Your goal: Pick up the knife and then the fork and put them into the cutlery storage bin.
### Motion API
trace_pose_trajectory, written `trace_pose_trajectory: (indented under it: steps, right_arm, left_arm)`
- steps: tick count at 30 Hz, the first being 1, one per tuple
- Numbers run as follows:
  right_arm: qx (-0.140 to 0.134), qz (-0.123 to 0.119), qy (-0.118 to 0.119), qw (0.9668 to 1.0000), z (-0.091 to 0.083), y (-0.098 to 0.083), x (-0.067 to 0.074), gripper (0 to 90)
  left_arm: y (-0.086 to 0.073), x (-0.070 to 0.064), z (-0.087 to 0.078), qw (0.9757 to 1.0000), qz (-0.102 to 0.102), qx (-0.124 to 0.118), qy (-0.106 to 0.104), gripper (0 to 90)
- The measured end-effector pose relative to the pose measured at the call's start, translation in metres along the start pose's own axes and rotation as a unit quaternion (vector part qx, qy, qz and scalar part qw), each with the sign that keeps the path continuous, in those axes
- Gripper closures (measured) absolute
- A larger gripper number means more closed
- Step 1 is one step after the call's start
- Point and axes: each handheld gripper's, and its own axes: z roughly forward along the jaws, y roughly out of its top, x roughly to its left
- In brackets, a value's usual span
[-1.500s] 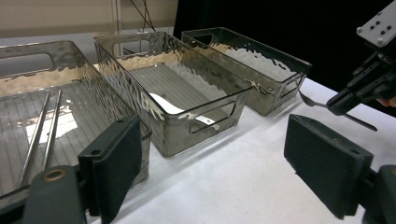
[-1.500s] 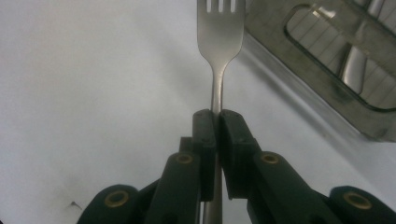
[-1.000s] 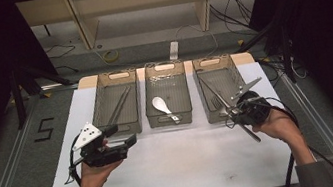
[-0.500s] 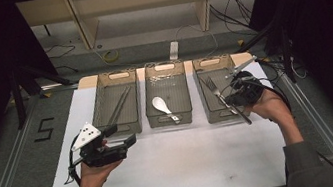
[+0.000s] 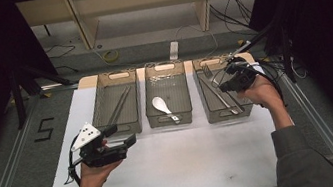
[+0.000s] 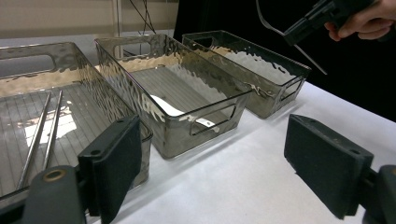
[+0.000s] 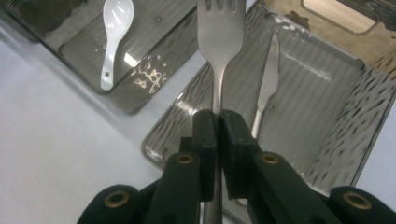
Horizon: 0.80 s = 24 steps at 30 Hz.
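Right gripper view: right hand-held gripper [image 7: 218, 126] clamped on fork [image 7: 219, 37] above right bin [image 7: 369, 116], knife [image 7: 267, 88] inside. Left hand-held gripper [image 6: 224, 163] open, empty, over tabletop [image 6: 233, 182].

The fork [image 7: 219, 32] is plain silver metal with a long slim handle, clamped by that handle between the closed jaws of the right gripper [image 7: 216, 122], tines pointing away from the hand. It hangs in the air above the right-hand smoked clear bin [image 5: 247, 106], touching neither the bin's wall nor the table knife [image 7: 267, 86] that lies flat on the bin's ribbed floor.
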Motion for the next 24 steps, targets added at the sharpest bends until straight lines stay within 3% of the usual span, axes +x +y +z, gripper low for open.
trace_pose_trajectory:
  steps: [18,24]
  right_arm:
    - [-0.011,0.036,0.006,0.9993,0.015,0.019,-0.020,85.6]
    - [-0.006,0.044,-0.006,0.9990,0.023,0.024,-0.025,85.6]
  left_arm:
    - [0.000,0.000,0.000,1.0000,-0.003,-0.002,-0.001,18.6]
    - [0.000,0.000,0.000,1.0000,-0.004,-0.003,-0.001,18.5]
